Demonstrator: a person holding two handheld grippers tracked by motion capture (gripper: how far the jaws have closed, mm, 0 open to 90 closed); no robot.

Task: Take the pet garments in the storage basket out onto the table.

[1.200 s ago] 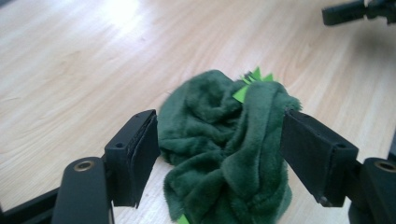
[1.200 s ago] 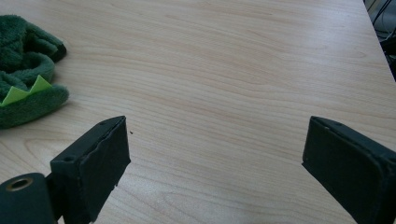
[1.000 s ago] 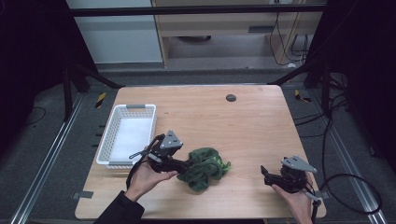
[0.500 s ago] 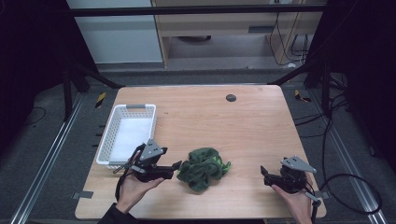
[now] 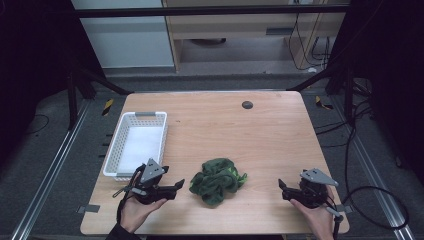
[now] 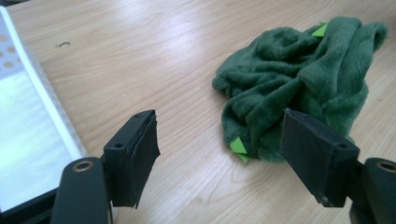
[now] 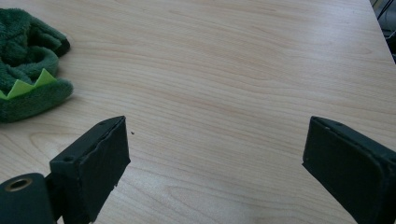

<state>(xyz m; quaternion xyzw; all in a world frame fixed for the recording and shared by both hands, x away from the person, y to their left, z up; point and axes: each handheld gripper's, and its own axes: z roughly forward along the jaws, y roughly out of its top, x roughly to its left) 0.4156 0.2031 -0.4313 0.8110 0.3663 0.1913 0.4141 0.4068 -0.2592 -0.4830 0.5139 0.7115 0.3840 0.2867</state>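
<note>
A crumpled green plush cloth (image 5: 218, 179) with small bright-green felt triangles along its edge lies on the wooden desk (image 5: 260, 135), toward the near side and a little left of centre; the left hand-held gripper (image 5: 176, 186) sits just left of it, held in the person's left hand (image 5: 137, 209), its jaws spread apart and empty, pointing right at the cloth without touching it; the right hand-held gripper (image 5: 281, 187) rests near the desk's near right corner, well apart from the cloth, its jaws also wide apart over bare wood; a white perforated plastic basket (image 5: 116, 150) stands at the left edge of the desk, just beyond the left hand-held gripper; a small dark round hole (image 5: 247, 104) marks the far part of the desk.
</note>
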